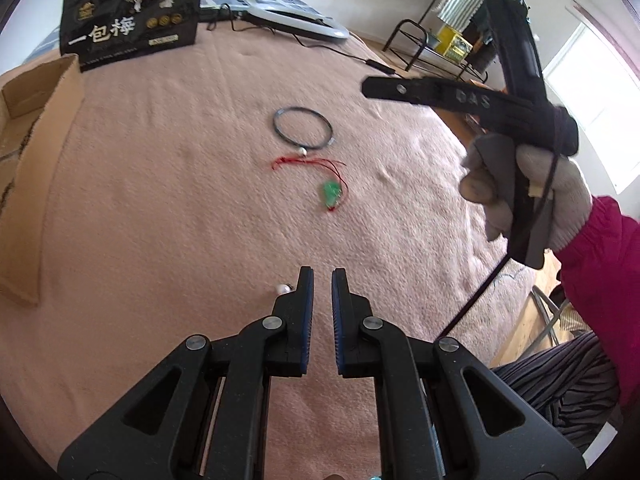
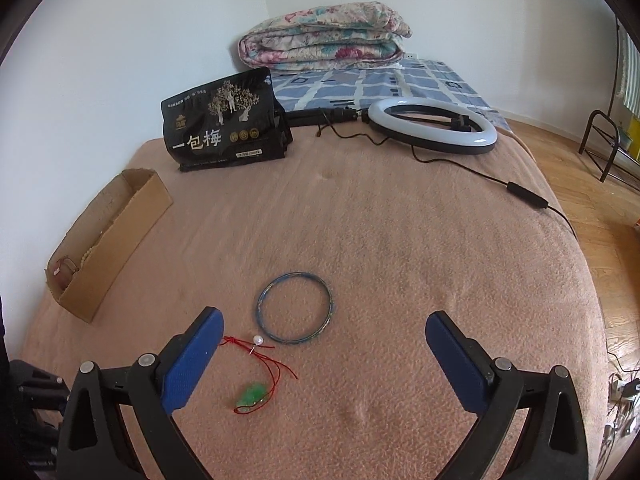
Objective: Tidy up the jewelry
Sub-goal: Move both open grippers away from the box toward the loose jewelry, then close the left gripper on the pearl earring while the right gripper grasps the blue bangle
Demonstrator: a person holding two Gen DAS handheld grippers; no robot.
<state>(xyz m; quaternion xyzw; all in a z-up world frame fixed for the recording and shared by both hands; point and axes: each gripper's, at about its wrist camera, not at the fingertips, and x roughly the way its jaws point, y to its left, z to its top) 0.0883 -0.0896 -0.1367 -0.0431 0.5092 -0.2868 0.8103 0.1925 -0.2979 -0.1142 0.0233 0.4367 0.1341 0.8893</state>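
Left gripper (image 1: 322, 280): fingers nearly together, nothing between, small pearl bead (image 1: 283, 289) just beside.
Right gripper (image 2: 324, 332): fingers wide apart, empty.
Blue bangle (image 2: 295, 307): flat on pink blanket (image 2: 400, 240).
Green pendant (image 2: 251, 394): on red cord, near bangle.
Surroundings: cardboard box (image 2: 116, 236) left; black snack bag (image 2: 224, 120), ring light (image 2: 432, 124) beyond.
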